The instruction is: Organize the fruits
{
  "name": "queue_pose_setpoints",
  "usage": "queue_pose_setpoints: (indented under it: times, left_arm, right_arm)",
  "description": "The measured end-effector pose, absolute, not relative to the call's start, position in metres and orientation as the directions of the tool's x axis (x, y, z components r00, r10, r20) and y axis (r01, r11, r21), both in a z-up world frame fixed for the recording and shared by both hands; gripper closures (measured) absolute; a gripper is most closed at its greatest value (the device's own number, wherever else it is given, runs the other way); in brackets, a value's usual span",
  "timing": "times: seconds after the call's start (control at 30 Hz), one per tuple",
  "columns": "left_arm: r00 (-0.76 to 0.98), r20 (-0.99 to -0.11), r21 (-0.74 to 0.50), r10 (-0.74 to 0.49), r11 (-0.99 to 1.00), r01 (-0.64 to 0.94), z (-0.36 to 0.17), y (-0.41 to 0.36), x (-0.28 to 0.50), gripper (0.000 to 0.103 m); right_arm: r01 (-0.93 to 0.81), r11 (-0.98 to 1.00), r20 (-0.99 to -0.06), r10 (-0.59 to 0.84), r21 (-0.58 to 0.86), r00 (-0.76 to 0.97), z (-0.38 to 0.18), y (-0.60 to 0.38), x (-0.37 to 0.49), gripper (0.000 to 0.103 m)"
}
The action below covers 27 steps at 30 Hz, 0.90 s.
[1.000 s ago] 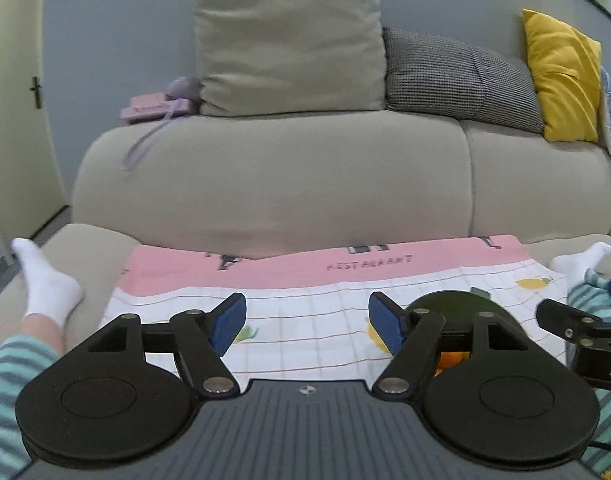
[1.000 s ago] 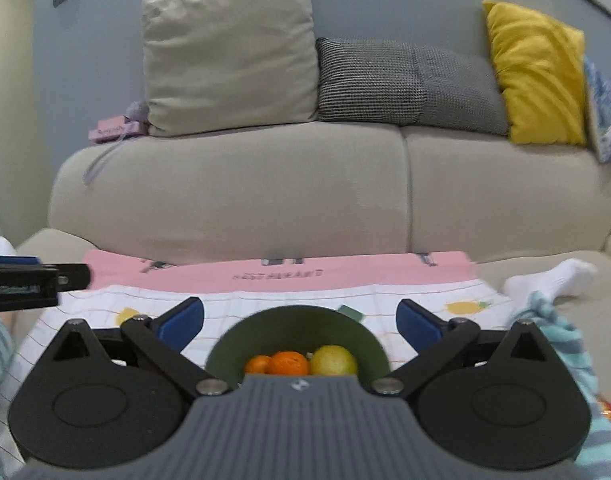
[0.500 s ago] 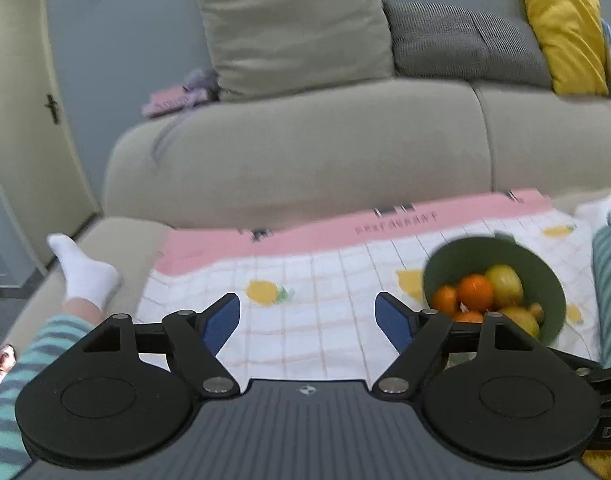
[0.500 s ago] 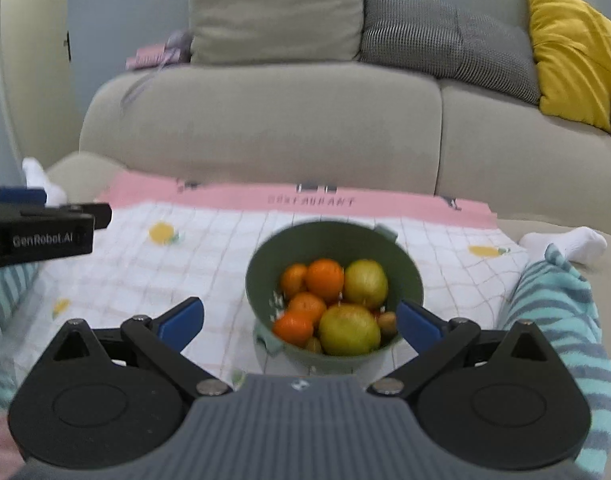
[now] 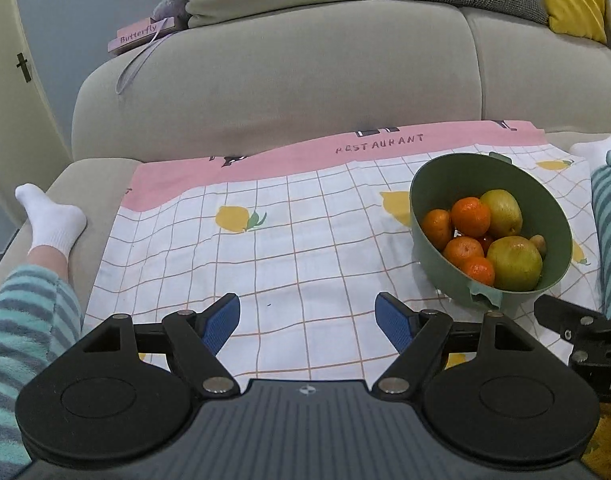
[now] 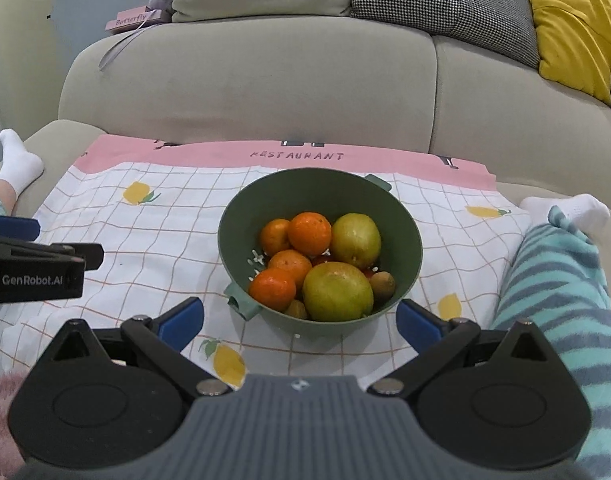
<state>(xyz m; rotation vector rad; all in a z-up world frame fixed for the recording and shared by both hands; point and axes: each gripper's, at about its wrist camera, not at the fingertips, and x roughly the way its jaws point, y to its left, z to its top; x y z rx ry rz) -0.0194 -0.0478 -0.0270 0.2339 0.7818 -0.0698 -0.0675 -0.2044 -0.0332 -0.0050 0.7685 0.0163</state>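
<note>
Fruits (image 6: 310, 233) (oranges, yellow-green ones) fill the green bowl (image 6: 405, 216); left gripper (image 5: 307, 322) and right gripper (image 6: 299, 324) gape empty.

Left gripper (image 5: 307, 322) low in frame, blue-padded jaws spread wide and holding nothing, right gripper (image 6: 299, 320) likewise agape and empty at bottom centre, striped-sleeved legs at the left and right edges, white-socked feet at both sides

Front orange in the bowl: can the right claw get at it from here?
Probably yes. The right claw is open, facing the bowl, and the orange lies uncovered near its front rim.
</note>
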Motion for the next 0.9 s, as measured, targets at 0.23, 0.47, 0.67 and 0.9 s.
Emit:
queue_pose_setpoints:
  times: [0.23,0.47,0.67,0.9]
  left_arm:
    - [0.725,-0.688,0.203,0.028,0.967,0.155,-0.0218,-0.0508,-0.0225,0.013]
    - [0.735,-0.677,0.210,0.030,0.965,0.155,-0.0180,-0.0527,-0.0262,0.013]
    - [0.734,-0.679,0.209,0.033,0.966,0.151,-0.0175,-0.0509,-0.0269,0.013]
    - [0.730,-0.682,0.208,0.033,0.966,0.151,-0.0179,-0.0499,-0.0271,0.013]
  right_arm:
    - [-0.005,1.000,-0.674,0.006,0.003,0.739,-0.0292,-0.2068,-0.0707,0.004]
    - [0.001,1.000,-0.662,0.003,0.005,0.749,-0.0258,-0.2078,-0.0743,0.004]
    - [0.000,1.000,-0.661,0.003,0.005,0.750,-0.0253,-0.2076,-0.0751,0.004]
    - [0.000,1.000,-0.664,0.003,0.006,0.747,-0.0257,-0.2073,-0.0753,0.004]
